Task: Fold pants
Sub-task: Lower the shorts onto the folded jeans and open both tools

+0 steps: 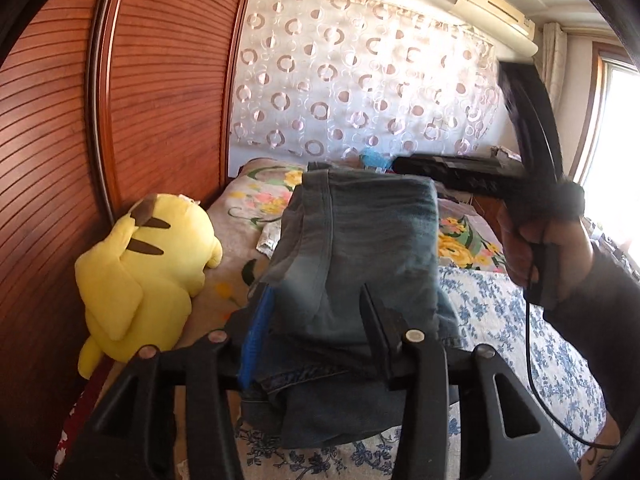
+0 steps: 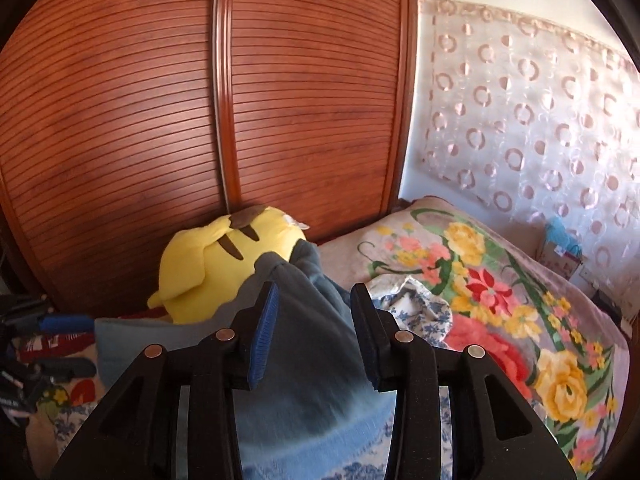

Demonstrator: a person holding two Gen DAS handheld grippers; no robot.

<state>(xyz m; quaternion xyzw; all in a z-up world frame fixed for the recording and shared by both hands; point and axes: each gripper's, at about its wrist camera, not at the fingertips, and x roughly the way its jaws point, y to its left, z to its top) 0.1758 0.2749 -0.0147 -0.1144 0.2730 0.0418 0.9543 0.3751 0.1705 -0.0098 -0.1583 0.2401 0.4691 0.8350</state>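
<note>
Folded blue denim pants (image 1: 360, 232) lie in a thick stack on the bed, running away from my left gripper (image 1: 316, 296). Its jaws stand apart around the near end of the stack, and denim also spreads past the right finger (image 1: 372, 320). In the right wrist view, a grey-blue fold of the pants (image 2: 316, 344) rises between the fingers of my right gripper (image 2: 316, 288). These jaws are apart too, and the cloth sits loosely between the blue pad (image 2: 264, 336) and the black finger. A person's hand (image 1: 548, 256) holds the right tool at the right of the left wrist view.
A yellow plush toy (image 1: 144, 272) sits against the slatted wooden wardrobe (image 1: 160, 100) on the left. The bed carries a floral blanket (image 2: 500, 300) and a blue-flowered sheet (image 1: 520, 320). A sheer circle-patterned curtain (image 1: 360, 80) hangs behind, with a bright window (image 1: 616, 120) at the far right.
</note>
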